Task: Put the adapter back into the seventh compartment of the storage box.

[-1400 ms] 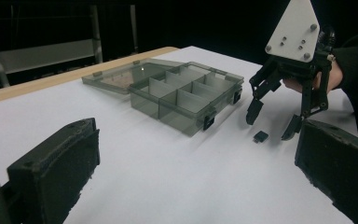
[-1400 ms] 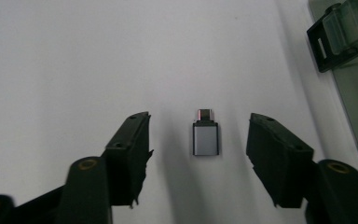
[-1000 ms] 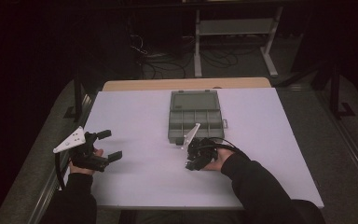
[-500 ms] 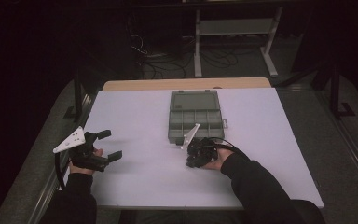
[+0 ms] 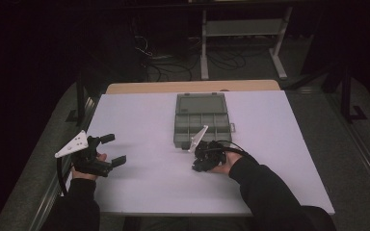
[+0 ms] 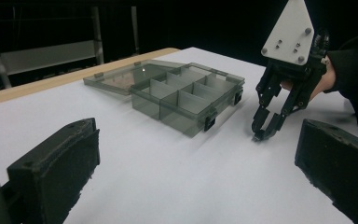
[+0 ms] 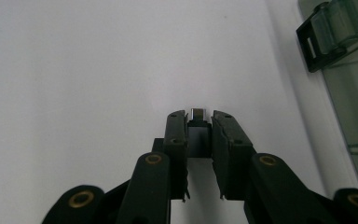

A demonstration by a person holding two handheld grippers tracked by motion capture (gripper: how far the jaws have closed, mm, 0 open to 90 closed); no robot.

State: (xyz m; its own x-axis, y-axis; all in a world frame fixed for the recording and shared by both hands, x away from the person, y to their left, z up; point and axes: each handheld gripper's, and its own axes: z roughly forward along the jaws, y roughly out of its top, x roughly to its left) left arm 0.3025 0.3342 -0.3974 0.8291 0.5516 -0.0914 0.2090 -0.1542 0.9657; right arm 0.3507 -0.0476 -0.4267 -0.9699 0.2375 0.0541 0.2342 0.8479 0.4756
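While tipped down near the open smoke-grey plastic compartment box (image 5: 202,121), right gripper (image 7: 199,122) pinched small silvery metal block (image 7: 198,113), lower than a second ago. Left gripper (image 5: 112,149) idle far left, jaws wide, empty.

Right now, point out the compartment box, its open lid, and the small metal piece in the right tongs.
compartment box (image 5: 203,129), high view, divided tray.
open lid (image 6: 121,78), left gripper view, flat transparent panel.
small metal piece (image 7: 198,113), right gripper view, its shiny top end between the jaws.

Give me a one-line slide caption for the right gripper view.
Right gripper pinching a small grey metal block over the white table, beside the clear plastic compartment box.
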